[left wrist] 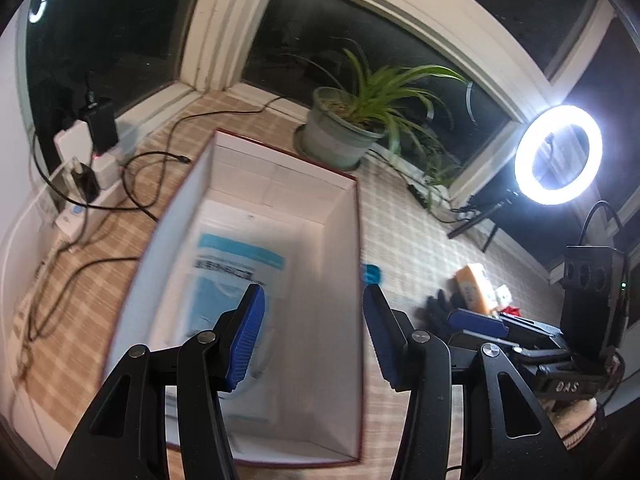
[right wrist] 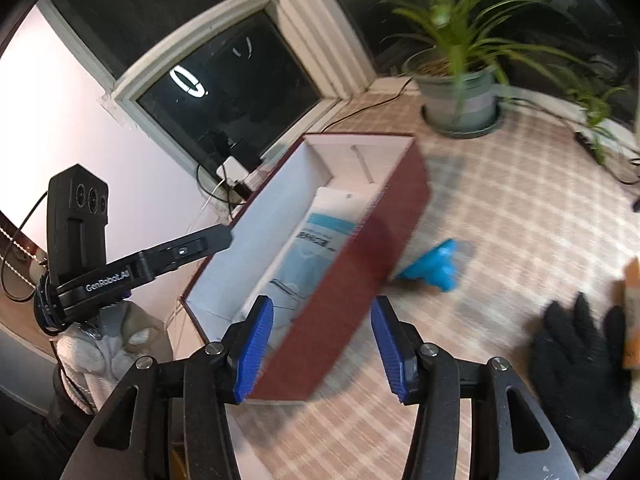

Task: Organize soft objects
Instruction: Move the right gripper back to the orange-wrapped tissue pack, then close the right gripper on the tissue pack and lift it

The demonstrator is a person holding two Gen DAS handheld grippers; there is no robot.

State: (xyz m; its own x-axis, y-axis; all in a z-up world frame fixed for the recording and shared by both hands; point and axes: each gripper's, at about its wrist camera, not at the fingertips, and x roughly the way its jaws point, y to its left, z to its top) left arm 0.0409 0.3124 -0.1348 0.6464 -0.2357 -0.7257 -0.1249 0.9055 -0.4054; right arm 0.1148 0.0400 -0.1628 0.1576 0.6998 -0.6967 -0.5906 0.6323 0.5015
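Left wrist view looks down past the left hand-held gripper (left wrist: 314, 336), whose blue pads stand apart with nothing between them, over a long box (left wrist: 352, 264) with dark red outer walls and a white inside, lying in the middle of the frame on a checked tabletop (left wrist: 412, 216). Flat on the box floor lies a clear packet (left wrist: 228, 276) with a blue and white label, partly hidden behind the left pad. Just beyond the box's right wall is a small blue soft thing (left wrist: 372, 274), and farther right a black glove (left wrist: 438, 308) lies beside an orange pack (left wrist: 474, 288). A potted plant (left wrist: 344, 128) stands past the far end of the box, cables and chargers (left wrist: 92, 152) sit at upper left, and a ring light (left wrist: 558, 155) glows at right. From the right wrist view, the right hand-held gripper (right wrist: 322, 350) hangs over the near corner of the box, its jaws parted and empty, the red wall showing between the pads without touching them. The blue thing there lies right of the box, the glove at lower right.
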